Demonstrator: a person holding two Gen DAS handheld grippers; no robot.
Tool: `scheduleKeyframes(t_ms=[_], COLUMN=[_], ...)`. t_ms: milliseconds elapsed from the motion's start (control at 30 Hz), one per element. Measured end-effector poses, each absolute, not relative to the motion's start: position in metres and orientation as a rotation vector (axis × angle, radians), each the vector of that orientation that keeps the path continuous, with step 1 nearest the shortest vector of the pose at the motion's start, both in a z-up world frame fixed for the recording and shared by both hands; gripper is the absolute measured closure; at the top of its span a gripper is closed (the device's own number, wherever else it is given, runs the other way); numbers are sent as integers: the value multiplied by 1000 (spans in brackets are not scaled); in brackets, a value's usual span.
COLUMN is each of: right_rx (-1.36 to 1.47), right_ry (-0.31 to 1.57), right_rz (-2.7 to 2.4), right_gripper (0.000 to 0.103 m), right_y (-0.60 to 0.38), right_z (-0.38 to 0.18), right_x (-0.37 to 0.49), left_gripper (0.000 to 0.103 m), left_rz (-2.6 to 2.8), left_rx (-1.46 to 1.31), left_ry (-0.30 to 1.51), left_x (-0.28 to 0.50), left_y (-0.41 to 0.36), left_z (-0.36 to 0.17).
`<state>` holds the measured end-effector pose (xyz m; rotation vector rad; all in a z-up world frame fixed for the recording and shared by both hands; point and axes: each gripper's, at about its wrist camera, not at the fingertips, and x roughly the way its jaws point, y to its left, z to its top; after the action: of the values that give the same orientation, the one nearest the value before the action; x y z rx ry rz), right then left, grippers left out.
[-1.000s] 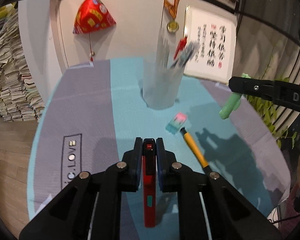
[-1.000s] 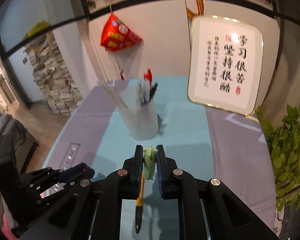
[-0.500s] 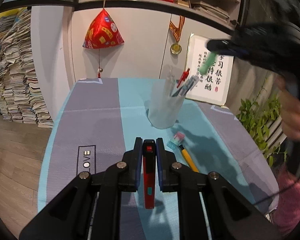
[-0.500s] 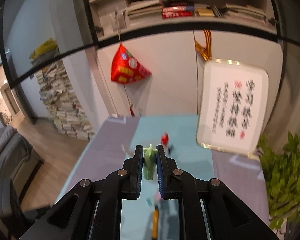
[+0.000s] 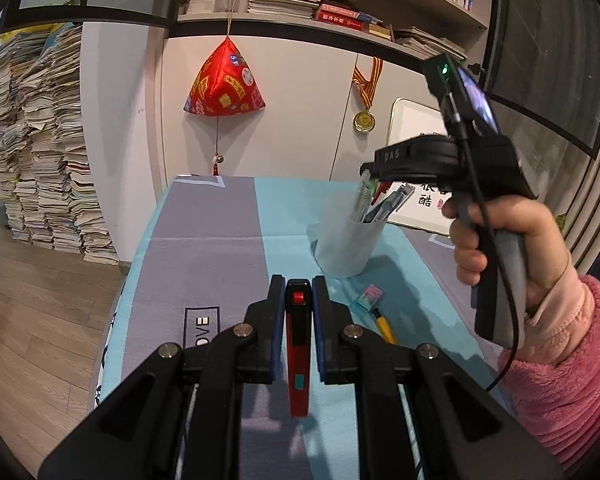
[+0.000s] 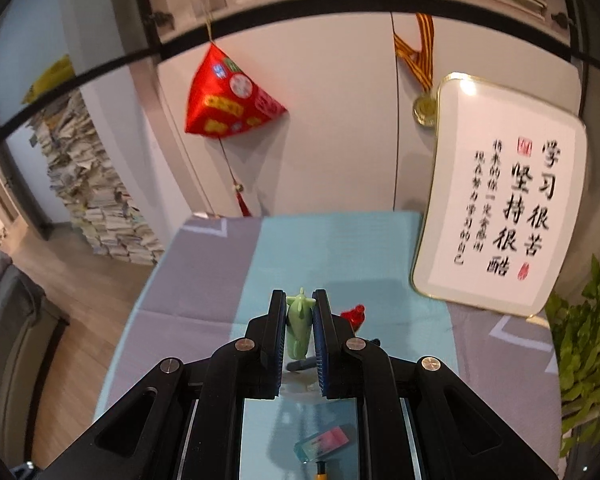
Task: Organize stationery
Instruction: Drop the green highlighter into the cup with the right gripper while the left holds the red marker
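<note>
Left gripper fingers clamp a red pen, near side of the white cup. Right gripper fingers pinch a green pen directly above that cup. Eraser lies on the counter just beside the cup.

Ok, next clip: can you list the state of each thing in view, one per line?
left claw: shut on the red utility knife, off the table
right claw: shut on the green pen, above the pen cup
pen cup: upright, holding pens
eraser: lying on the table
yellow pen: lying on the table
</note>
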<state>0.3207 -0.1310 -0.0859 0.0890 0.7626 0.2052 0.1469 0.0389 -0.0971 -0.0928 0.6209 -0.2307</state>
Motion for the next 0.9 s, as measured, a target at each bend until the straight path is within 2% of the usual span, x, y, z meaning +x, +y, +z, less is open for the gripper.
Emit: scheduleKeyframes(t_ms=[900], right_rx=[155], right_ry=[741], right_rz=[242], right_gripper=[89], right_y=[-154], right_z=[-78], right_x=[292], left_gripper=[92], left_rz=[-241], left_rx=[-79], left_ry=[629], left_x=[145], left_y=[26], left_z=[-95])
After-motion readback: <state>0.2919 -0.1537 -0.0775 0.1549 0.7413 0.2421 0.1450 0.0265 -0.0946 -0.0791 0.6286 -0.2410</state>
